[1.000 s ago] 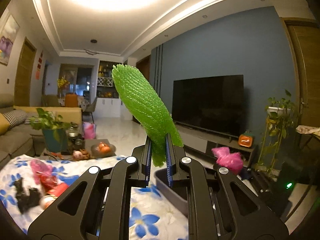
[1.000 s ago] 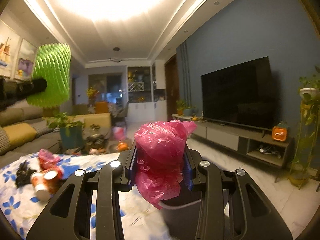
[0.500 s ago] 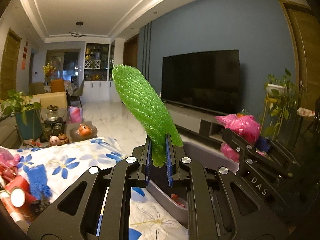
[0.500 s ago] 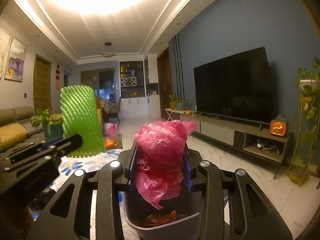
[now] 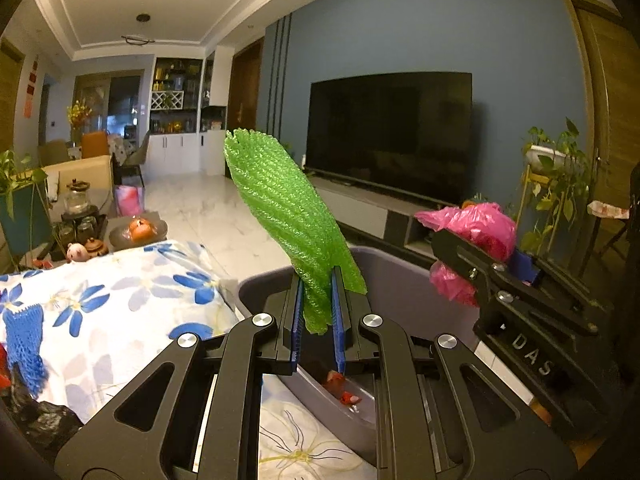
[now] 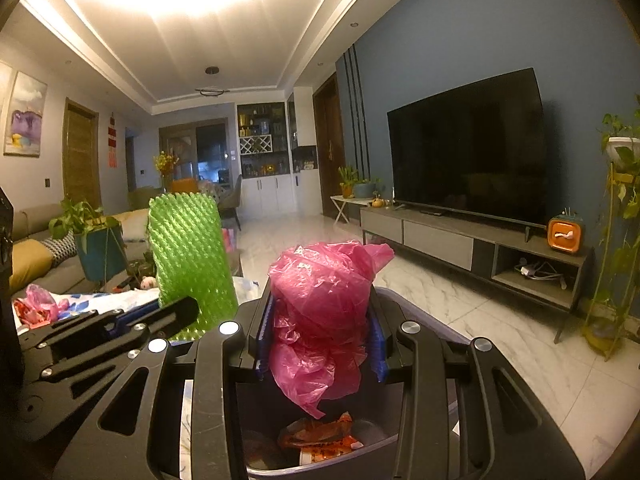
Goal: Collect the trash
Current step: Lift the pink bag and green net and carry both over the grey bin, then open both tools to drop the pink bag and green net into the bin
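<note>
1. The left tool [image 5: 316,312] is clamped nearly shut on a green foam net [image 5: 286,216], held upright over the grey bin [image 5: 404,276], likely for dropping.
2. The right tool [image 6: 320,344], part-open, grips a pink plastic bag [image 6: 324,292] above the same bin, where wrappers [image 6: 320,436] already lie.
</note>
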{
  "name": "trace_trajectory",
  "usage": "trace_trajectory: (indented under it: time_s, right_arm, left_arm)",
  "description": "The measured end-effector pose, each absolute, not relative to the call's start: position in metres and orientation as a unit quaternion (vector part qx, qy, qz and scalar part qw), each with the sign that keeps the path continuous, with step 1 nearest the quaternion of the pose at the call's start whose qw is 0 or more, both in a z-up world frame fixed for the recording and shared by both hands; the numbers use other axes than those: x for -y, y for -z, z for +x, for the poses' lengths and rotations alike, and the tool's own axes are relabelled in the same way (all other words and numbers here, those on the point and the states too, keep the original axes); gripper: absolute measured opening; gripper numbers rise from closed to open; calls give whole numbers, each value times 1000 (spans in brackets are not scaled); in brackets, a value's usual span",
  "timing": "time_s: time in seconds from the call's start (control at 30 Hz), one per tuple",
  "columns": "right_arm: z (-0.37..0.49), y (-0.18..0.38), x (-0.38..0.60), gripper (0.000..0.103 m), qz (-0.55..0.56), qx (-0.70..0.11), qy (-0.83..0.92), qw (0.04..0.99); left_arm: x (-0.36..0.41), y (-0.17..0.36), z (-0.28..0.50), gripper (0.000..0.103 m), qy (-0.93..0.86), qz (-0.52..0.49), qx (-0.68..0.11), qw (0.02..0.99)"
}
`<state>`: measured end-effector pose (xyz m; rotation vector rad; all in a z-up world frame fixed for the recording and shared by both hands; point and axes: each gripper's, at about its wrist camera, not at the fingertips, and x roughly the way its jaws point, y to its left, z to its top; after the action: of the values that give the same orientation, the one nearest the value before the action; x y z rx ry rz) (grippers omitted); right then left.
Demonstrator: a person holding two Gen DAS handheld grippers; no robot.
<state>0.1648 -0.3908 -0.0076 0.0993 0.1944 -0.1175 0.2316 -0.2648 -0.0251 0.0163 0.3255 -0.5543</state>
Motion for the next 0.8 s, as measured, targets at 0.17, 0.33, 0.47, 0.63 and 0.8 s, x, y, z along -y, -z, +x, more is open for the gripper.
trace_trajectory:
  time_s: [0.17, 0.33, 0.47, 0.63, 0.8]
  right_arm:
    - [167, 11, 391, 39, 55, -103, 60, 991]
    - [170, 10, 390, 40, 55, -109, 58, 991]
    - [173, 11, 390, 40, 60, -118, 54, 990]
    - [175, 9, 388, 41, 59, -121, 52, 990]
    - [176, 7, 395, 45, 66, -119, 45, 990]
  left_arm:
    - [271, 32, 234, 12, 280, 14, -167, 945]
    - [274, 37, 239, 12, 288, 17, -174, 941]
    - [277, 41, 241, 12, 290, 19, -181, 939]
    - [283, 41, 243, 13, 298, 22, -187, 936]
    - [282, 44, 246, 13, 306, 17, -196, 931]
